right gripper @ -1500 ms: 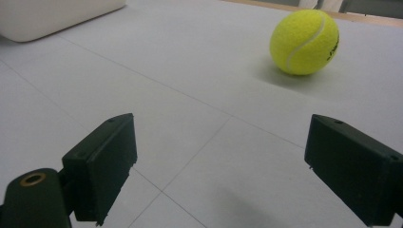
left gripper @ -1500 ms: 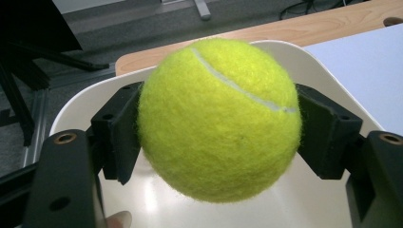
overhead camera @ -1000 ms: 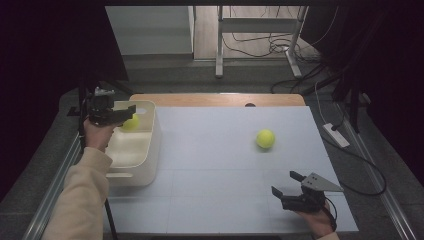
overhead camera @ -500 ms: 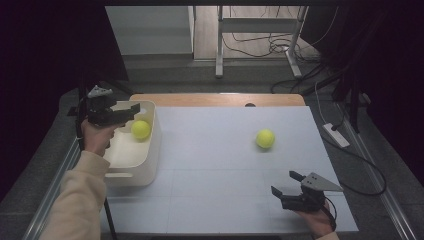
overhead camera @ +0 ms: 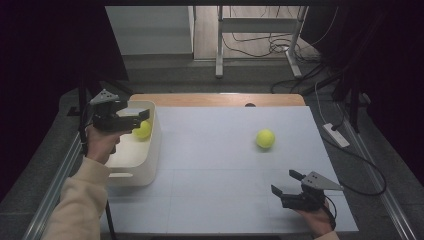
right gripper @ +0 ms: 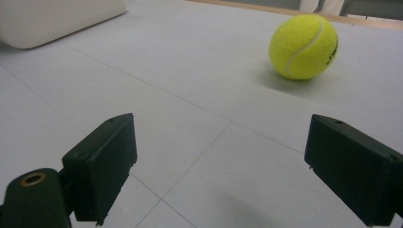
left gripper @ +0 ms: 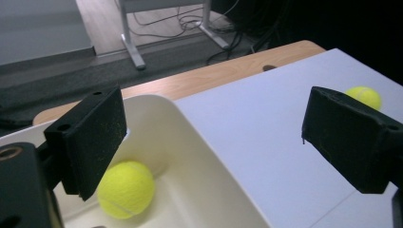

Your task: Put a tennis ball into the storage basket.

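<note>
Yellow ball (overhead camera: pixel 142 130) in bin (overhead camera: pixel 150 165); left tongs (overhead camera: pixel 141 115) just opened, empty.

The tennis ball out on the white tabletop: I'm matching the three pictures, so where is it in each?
High view: tennis ball on the table, right of centre.
Left gripper view: upper right, just above the right-hand jaw.
Right gripper view: upper right, ahead of the open jaws.
Shared landmark: the white bin.

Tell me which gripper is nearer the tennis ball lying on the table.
Right. The right gripper sits just below the tennis ball in the high view; the left gripper hangs over the white bin, far across.
</note>
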